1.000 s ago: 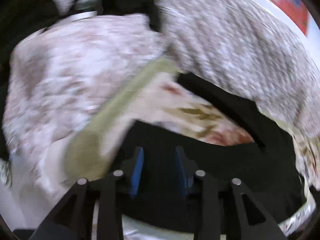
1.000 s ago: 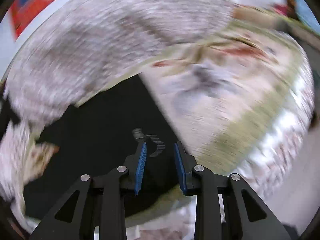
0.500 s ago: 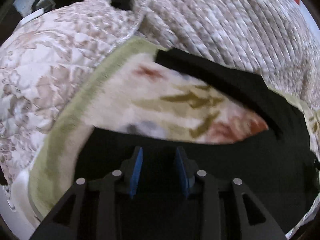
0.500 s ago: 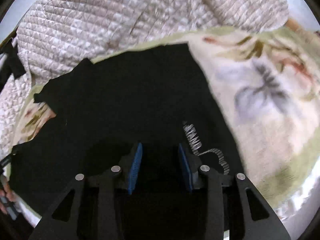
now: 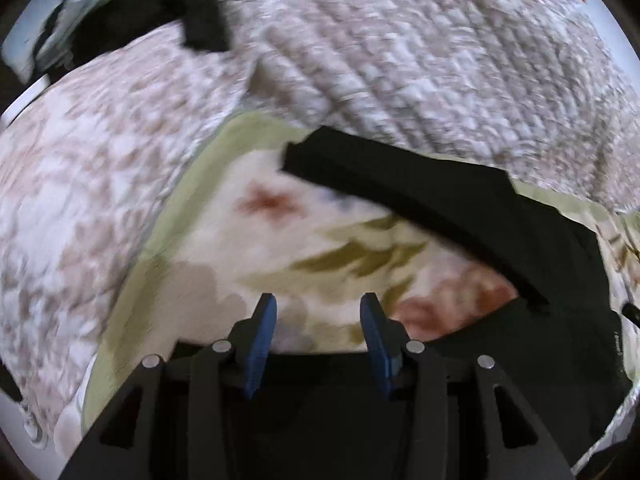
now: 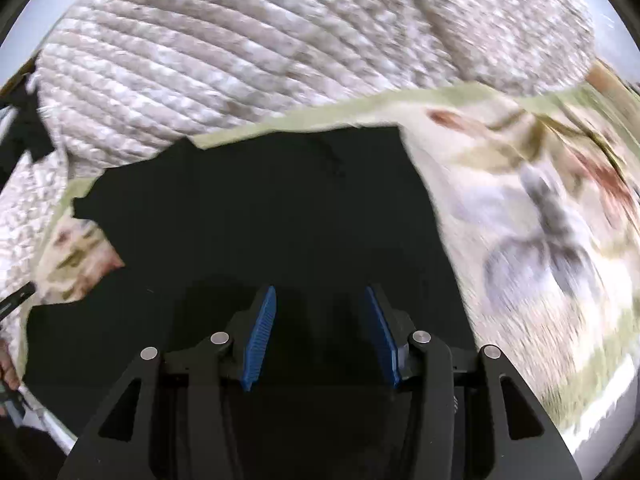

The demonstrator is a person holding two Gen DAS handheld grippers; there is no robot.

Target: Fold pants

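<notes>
Black pants (image 6: 260, 216) lie spread on a flowered blanket (image 6: 540, 240). In the left wrist view one black leg (image 5: 420, 192) runs across the blanket toward the upper left, and more black cloth (image 5: 340, 408) lies under the gripper's base. My left gripper (image 5: 318, 308) hovers over the blanket (image 5: 280, 248) with its jaws opening and nothing between the blue pads. My right gripper (image 6: 320, 300) hangs over the black cloth, jaws also opening, with no cloth pinched between its pads.
A bunched quilted cover (image 6: 240, 52) lies behind the pants, also seen as the quilted cover (image 5: 420, 48) in the left wrist view. A flowered quilt (image 5: 80, 168) spreads at the left. A hand (image 6: 8, 364) shows at the right wrist view's left edge.
Both grippers' jaws have spread wider. The left gripper's tips have passed off the black cloth and now stand over the flowered blanket. More of the pants shows in the right wrist view.
</notes>
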